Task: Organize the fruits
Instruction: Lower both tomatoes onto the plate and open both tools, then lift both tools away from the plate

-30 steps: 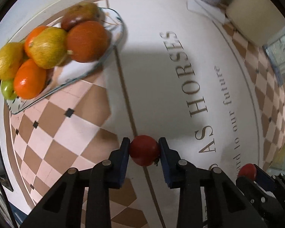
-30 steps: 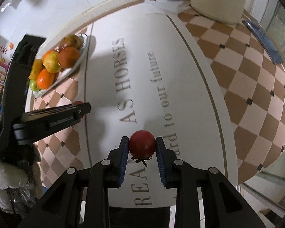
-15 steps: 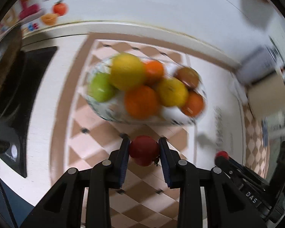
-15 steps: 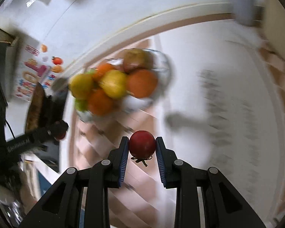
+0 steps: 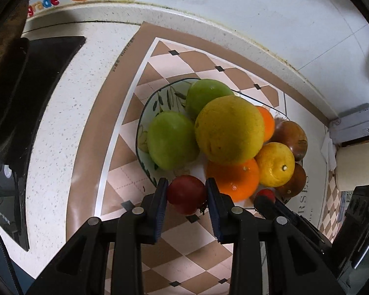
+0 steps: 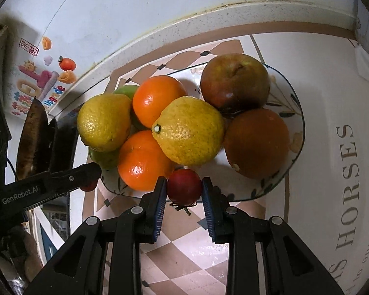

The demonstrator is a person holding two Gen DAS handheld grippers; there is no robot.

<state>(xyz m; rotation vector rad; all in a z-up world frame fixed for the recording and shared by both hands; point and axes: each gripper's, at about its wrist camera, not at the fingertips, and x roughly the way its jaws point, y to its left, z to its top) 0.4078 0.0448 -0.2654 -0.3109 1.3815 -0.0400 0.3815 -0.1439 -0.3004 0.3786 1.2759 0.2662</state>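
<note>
Both grippers angled steeply down | left gripper (image 5: 186, 198), right gripper (image 6: 184, 190) | each clamps tomato

We see a speckled white countertop (image 5: 69, 113) covered partly by a checkered brown-and-pink mat (image 5: 184, 250). On the mat sits a leaf-patterned plate (image 6: 292, 147) piled with fruit; a black appliance (image 5: 24, 103) rests on the bare counter.

Ahead of the left claw, the big yellow fruit (image 5: 230, 129) hides most of an orange (image 5: 267, 123) behind it. Ahead of the right claw, citrus covers the green fruits (image 6: 125, 91); the mat's lettering (image 6: 349, 184) runs off-frame.
</note>
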